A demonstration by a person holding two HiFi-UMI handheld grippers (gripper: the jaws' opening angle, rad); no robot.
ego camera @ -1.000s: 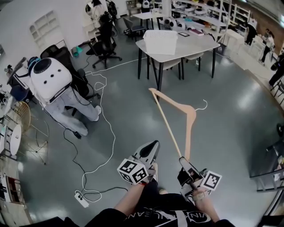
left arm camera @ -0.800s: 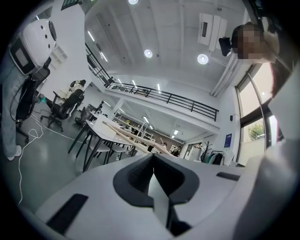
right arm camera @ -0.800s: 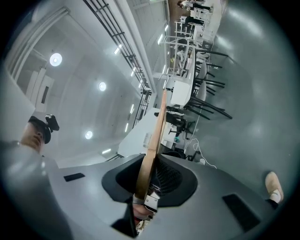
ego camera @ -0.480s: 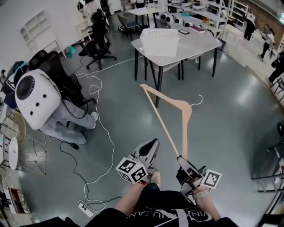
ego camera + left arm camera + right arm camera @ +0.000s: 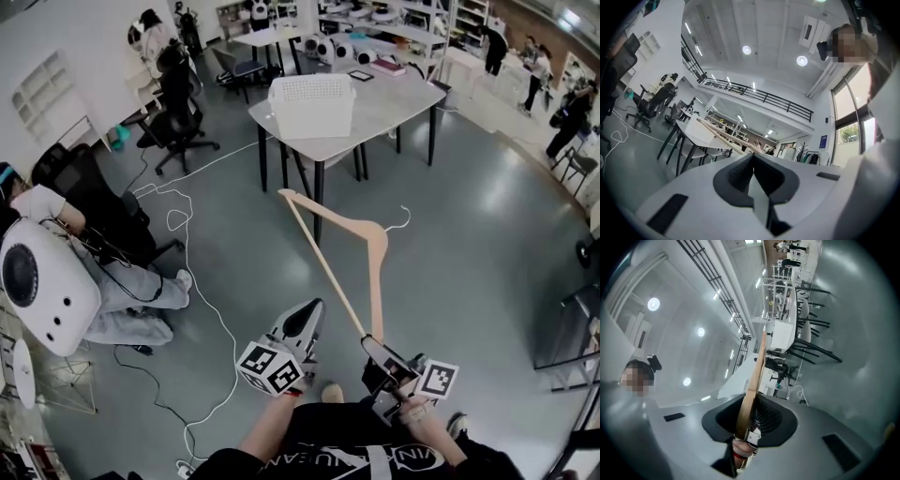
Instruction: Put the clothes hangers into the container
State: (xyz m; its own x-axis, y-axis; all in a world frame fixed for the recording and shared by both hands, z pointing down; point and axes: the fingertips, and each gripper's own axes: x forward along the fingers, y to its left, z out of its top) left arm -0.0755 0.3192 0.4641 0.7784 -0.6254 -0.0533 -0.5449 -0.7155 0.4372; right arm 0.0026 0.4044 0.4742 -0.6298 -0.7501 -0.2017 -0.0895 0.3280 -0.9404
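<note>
Hanger (image 5: pixel 376 255) on its way to the far basket (image 5: pixel 312 111)

The right gripper (image 5: pixel 368 343) is clamped on one arm tip of the hanger, which juts out over the floor, well short of the table (image 5: pixel 398 101). The left gripper (image 5: pixel 310 310) is closed with nothing in it. With so small a hold on a long lever, the hanger may swing, slip, or catch the table edge. Table and basket sit nearer than a second ago, and the grip is unchanged.
</note>
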